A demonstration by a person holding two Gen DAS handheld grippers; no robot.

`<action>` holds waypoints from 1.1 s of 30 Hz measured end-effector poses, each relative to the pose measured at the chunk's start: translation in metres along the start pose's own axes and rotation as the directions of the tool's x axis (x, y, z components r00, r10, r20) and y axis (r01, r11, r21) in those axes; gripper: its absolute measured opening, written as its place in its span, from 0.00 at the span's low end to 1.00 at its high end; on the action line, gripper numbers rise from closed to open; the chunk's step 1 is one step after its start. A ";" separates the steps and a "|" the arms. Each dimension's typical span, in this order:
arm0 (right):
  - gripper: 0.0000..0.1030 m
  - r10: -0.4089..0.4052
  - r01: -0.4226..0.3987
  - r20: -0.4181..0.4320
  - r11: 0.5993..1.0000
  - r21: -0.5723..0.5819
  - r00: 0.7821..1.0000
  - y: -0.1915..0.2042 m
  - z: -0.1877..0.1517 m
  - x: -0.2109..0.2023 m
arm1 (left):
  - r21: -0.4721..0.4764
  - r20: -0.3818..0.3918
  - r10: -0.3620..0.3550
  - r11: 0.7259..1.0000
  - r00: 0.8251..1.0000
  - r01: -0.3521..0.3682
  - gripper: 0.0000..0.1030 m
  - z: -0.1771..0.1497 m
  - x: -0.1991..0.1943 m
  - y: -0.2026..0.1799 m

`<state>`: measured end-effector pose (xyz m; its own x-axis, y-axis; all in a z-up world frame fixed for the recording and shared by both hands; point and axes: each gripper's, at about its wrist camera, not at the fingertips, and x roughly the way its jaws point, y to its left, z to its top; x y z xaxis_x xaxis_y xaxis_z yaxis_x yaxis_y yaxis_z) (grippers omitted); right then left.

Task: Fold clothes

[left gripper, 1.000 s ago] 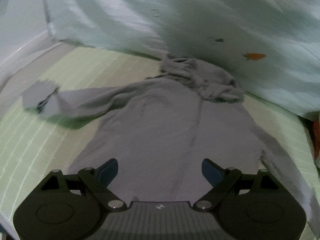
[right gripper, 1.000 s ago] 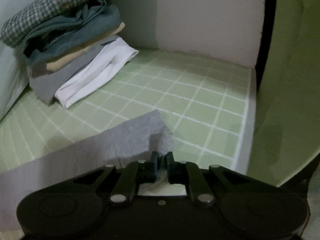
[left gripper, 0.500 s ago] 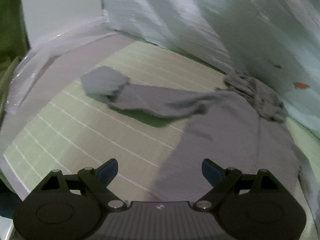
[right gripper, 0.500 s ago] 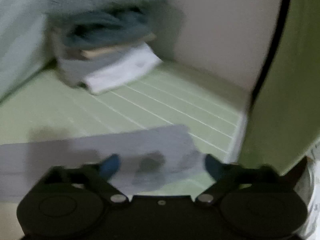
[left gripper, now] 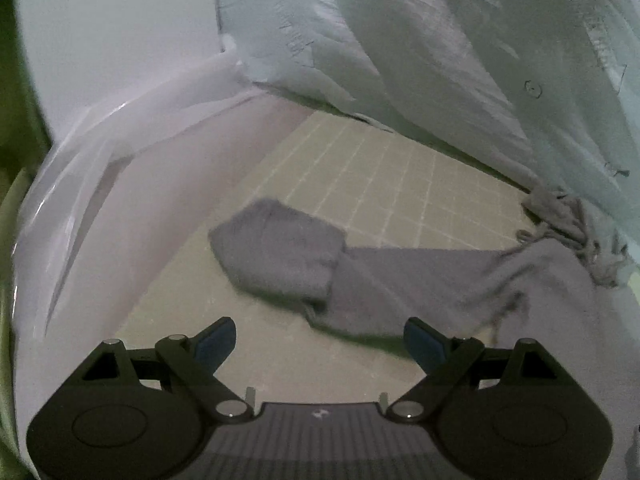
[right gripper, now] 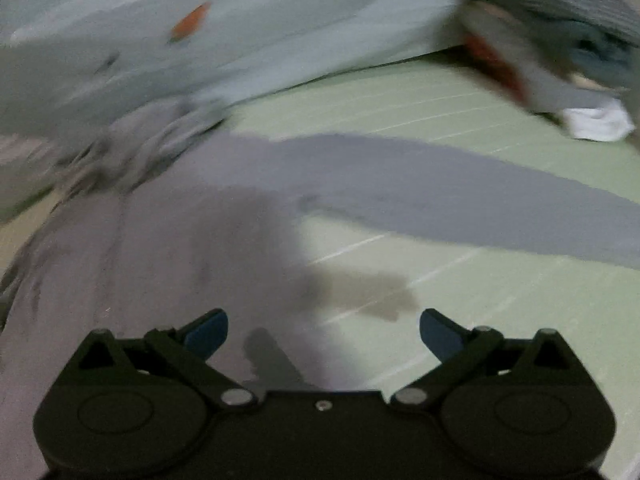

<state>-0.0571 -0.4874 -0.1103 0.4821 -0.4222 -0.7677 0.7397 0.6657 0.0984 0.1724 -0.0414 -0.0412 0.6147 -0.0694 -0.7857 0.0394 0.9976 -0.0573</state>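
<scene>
While both spread wide: left gripper [left gripper: 318, 342] | right gripper [right gripper: 323, 330] | one grey hoodie [left gripper: 400, 276] | two sleeves

Bare checked bed sheet [left gripper: 404, 184] lies open beyond the grey hoodie's folded sleeve [left gripper: 288, 256], hemmed by the pale blanket [left gripper: 400, 52] behind and white bedding [left gripper: 120, 184] to the left. In the right wrist view, open sheet runs between the hoodie's body [right gripper: 160, 248] and its outstretched sleeve [right gripper: 460, 196]; a stack of folded clothes [right gripper: 560, 64] blocks the far right corner.
</scene>
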 end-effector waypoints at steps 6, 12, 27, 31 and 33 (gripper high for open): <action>1.00 -0.079 0.078 -0.013 0.994 -0.073 0.997 0.049 -0.013 0.018 | 0.153 -0.038 0.012 0.988 0.999 -0.006 0.88 0.012 0.046 0.001; 1.00 -0.070 0.070 0.007 0.996 -0.051 0.998 0.049 -0.020 0.018 | 0.266 -0.069 0.031 0.964 0.997 -0.012 0.77 0.011 0.085 -0.005; 1.00 -0.087 0.088 0.034 0.996 -0.030 0.996 0.052 -0.025 0.017 | -0.028 0.083 0.175 0.985 0.981 -0.173 0.07 0.043 0.049 0.103; 1.00 -0.087 0.089 0.047 0.996 -0.029 0.995 0.052 -0.027 0.017 | -0.130 0.089 0.241 0.965 0.966 -0.229 0.07 0.047 0.036 0.147; 1.00 -0.088 0.090 0.052 0.996 -0.027 0.995 0.052 -0.028 0.016 | -0.196 0.067 0.256 0.951 0.964 -0.239 0.07 0.044 0.033 0.167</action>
<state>-0.0237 -0.4423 -0.1354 0.4385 -0.5109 -0.7394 0.7670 0.6416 0.0116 0.2339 0.1230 -0.0498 0.6556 0.1891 -0.7310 -0.2639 0.9645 0.0128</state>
